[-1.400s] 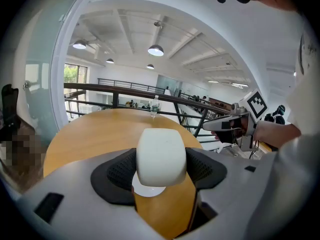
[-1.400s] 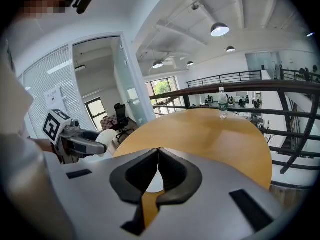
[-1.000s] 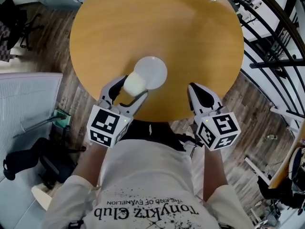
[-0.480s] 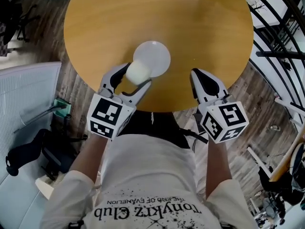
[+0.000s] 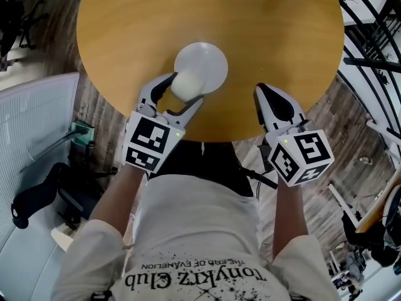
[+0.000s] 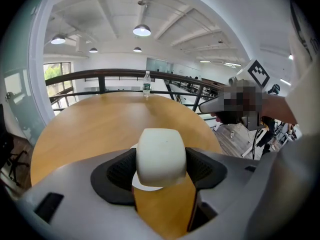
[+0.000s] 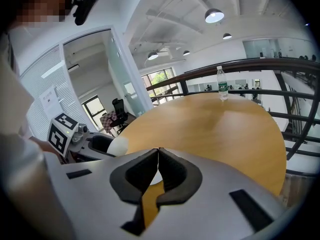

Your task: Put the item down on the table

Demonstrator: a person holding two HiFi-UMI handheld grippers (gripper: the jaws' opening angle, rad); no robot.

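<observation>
My main worry with the left gripper [image 5: 182,91] is opening it too early. I cannot judge from either view how high it hangs over the table [image 5: 269,36]. If there is a gap underneath, the item [image 6: 161,156] could drop, bounce or roll. It is a pale lump with rounded corners, and the table's near edge is close on my side, so a roll toward me could take it off onto the floor. The opposite mistake would be pressing down while the grip is on. The item looks soft to me, and I judge that pressure would squash it or smear it against the pads. The jaws stand moderately apart, closed onto the item from both sides. The dark pads touch its flanks, and it fills the gap between them, with its top rising above the pads. It is therefore in the left gripper's hold, not yet set down. From the head view it sits over the near rim of a white disc [image 5: 210,58] lying flat on the wood. Whether it touches that disc I cannot tell. The right gripper [image 7: 158,159] has its jaws pressed together with nothing between them. It hovers at the table's near edge, well apart from the item and idle. A water bottle [image 7: 221,84] stands far off at the table's opposite rim.
</observation>
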